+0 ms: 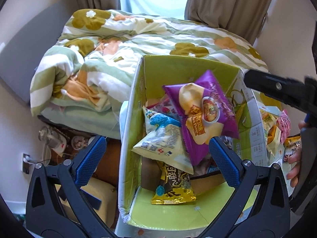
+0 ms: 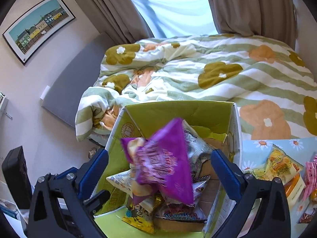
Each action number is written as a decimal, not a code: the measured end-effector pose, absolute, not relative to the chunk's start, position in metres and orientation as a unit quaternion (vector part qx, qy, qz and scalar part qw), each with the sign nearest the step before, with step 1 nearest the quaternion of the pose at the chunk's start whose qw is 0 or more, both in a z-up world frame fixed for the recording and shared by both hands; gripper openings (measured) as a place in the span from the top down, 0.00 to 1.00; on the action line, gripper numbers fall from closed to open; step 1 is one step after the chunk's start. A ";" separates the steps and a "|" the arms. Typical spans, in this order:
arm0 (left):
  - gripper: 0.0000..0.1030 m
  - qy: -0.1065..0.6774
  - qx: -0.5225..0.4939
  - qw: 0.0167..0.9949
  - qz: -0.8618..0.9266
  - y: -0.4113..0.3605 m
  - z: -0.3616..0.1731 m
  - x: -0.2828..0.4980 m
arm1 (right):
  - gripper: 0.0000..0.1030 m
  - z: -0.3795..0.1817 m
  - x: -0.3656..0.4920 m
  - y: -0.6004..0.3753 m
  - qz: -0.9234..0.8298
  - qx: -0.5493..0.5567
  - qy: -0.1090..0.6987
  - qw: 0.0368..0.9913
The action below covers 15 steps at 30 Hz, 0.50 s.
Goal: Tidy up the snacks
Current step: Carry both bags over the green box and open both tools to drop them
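A green cardboard box [image 1: 136, 119] stands open below both grippers and holds several snack bags. A purple chip bag [image 1: 206, 111] lies on top of the pile, over a white and blue bag [image 1: 162, 138] and a yellow bag [image 1: 172, 188]. In the right wrist view the purple bag [image 2: 166, 164] is blurred, in mid-air over the box [image 2: 178, 109], free of the fingers. My left gripper [image 1: 156, 154] is open and empty above the box. My right gripper [image 2: 158, 168] is open, one finger on each side of the purple bag.
More snack bags [image 2: 285, 168] lie on a flowered table cover to the right of the box. A bed with a striped flower quilt [image 1: 138, 45] lies behind. Small items and a yellow stool [image 1: 99, 192] stand on the floor left of the box.
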State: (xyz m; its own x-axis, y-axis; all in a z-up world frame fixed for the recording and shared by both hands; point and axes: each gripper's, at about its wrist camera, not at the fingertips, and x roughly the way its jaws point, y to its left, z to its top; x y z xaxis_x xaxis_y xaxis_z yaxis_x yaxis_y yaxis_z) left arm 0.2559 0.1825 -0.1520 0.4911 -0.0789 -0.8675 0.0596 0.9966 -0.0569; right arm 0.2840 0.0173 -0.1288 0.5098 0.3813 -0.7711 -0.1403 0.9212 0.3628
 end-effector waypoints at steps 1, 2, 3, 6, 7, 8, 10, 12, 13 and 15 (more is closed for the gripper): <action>0.00 0.503 -0.009 0.863 -0.040 0.182 -0.152 0.254 | 0.00 -0.129 0.281 0.016 0.153 0.127 0.471 0.860; 0.00 0.504 -0.007 0.863 -0.039 0.182 -0.152 0.253 | 0.00 -0.129 0.277 0.014 0.151 0.125 0.471 0.860; 0.00 0.505 -0.007 0.862 -0.039 0.183 -0.152 0.252 | 0.00 -0.129 0.275 0.014 0.150 0.124 0.471 0.860; 0.00 0.504 -0.009 0.863 -0.039 0.183 -0.149 0.247 | 0.00 -0.128 0.268 0.013 0.146 0.114 0.474 0.861; 0.00 0.502 -0.008 0.864 -0.040 0.184 -0.147 0.244 | 0.00 -0.127 0.265 0.012 0.144 0.111 0.473 0.862; 0.00 0.500 -0.006 0.865 -0.040 0.183 -0.145 0.243 | 0.00 -0.126 0.262 0.012 0.144 0.109 0.473 0.862; 0.00 0.496 -0.001 0.868 -0.041 0.183 -0.140 0.239 | 0.00 -0.120 0.258 0.013 0.144 0.106 0.469 0.865; 0.00 0.490 0.003 0.871 -0.041 0.184 -0.134 0.235 | 0.00 -0.111 0.252 0.015 0.143 0.100 0.461 0.870; 0.00 0.485 0.005 0.873 -0.041 0.184 -0.130 0.234 | 0.00 -0.108 0.249 0.015 0.142 0.098 0.458 0.872; 0.00 0.479 0.008 0.877 -0.040 0.185 -0.123 0.230 | 0.00 -0.098 0.243 0.015 0.141 0.092 0.452 0.876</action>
